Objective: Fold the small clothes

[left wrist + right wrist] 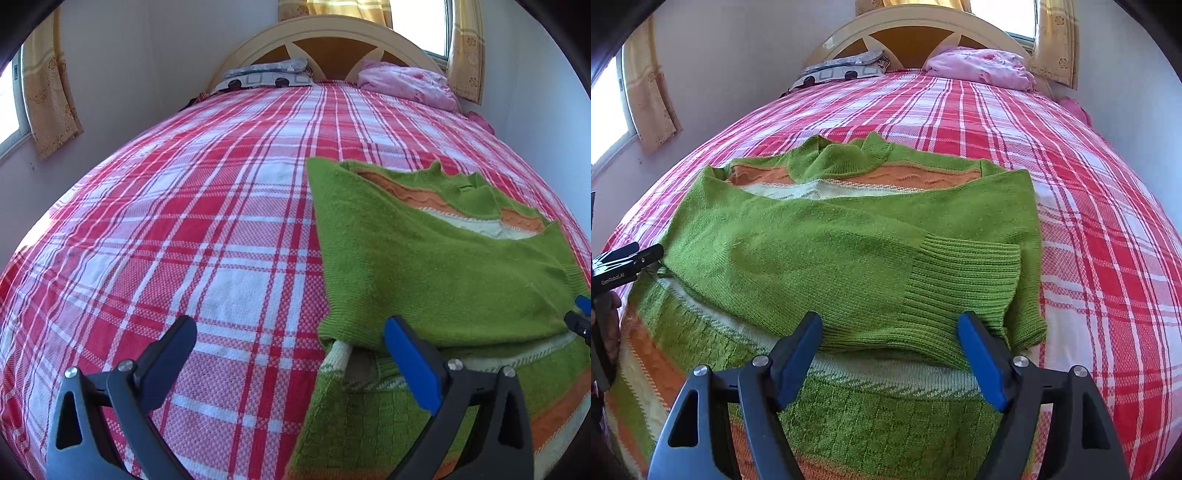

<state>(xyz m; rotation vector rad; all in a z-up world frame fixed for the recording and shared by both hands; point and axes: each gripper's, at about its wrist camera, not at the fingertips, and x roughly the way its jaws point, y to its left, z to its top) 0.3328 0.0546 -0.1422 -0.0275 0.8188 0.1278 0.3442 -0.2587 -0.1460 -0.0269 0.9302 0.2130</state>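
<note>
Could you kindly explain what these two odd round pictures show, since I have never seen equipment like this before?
No robot here: a person holds a two-fingered claw in each hand, each with a wide-angle camera looking along its fingers. One picture is from the left claw, the other from the right claw. Both look down on a bed with a red checked cover. On it lies a green sweater with orange stripes, its sleeves folded across the body. Both claws are open and hold nothing. By the headboard lie a pillow and pink bedding.

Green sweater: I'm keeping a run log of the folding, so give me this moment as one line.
item: green sweater on plaid bed | sleeves: folded across body | left gripper: open, empty | right gripper: open, empty, over cuff
</note>
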